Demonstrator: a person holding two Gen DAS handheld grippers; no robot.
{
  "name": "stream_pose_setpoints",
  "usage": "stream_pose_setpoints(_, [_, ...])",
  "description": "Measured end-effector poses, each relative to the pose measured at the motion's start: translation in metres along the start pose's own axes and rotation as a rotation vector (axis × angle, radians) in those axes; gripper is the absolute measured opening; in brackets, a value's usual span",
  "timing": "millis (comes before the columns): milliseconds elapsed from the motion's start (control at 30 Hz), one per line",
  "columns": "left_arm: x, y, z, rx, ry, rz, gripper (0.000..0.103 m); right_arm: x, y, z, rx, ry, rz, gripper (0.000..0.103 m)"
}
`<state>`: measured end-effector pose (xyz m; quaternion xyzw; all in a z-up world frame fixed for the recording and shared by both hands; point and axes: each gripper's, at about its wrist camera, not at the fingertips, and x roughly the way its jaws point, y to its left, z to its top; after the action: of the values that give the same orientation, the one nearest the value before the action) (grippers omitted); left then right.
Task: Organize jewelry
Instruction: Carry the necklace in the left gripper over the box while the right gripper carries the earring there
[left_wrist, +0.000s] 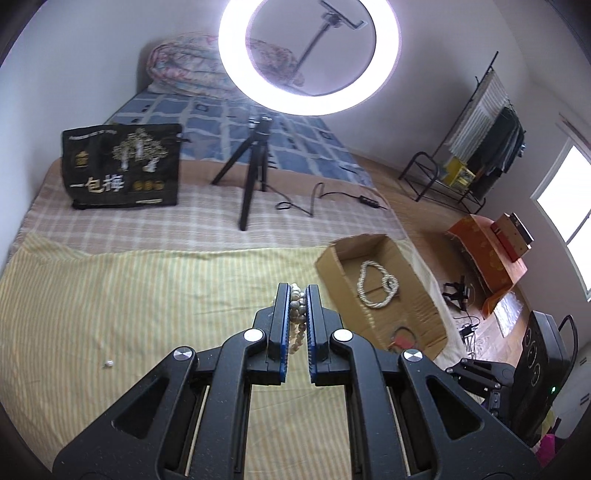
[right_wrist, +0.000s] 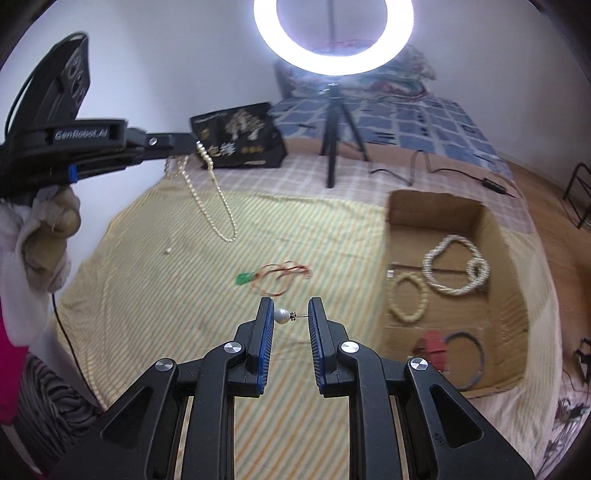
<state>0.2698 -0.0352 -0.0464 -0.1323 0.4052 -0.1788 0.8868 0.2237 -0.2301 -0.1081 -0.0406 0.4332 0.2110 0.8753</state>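
We saw a ring light blazing at twelve o'clock in both views, its glare washing out the wall behind. Daylight entered through a window at three o'clock. Fisheye bending and dark vignetting marked every edge.

Glossy pearl earring, matt cardboard box

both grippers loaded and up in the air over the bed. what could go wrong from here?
1. The right gripper holds the pearl earring only end to end, pearl on one pad and thin post on the other; it could pivot and drop.
2. The pearl necklace hangs in a long loop from the left gripper and may snag on the cardboard box wall.
3. A dropped pearl could vanish on the striped sheet, like the loose bead.
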Motion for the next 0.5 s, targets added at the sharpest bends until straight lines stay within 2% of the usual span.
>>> stream_pose_setpoints(500, [0.037, -0.077, -0.007, 0.074, 0.036, -0.088, 0.006, -0.029, -0.085, -0.022, 0.152, -0.011, -0.12, 0.017])
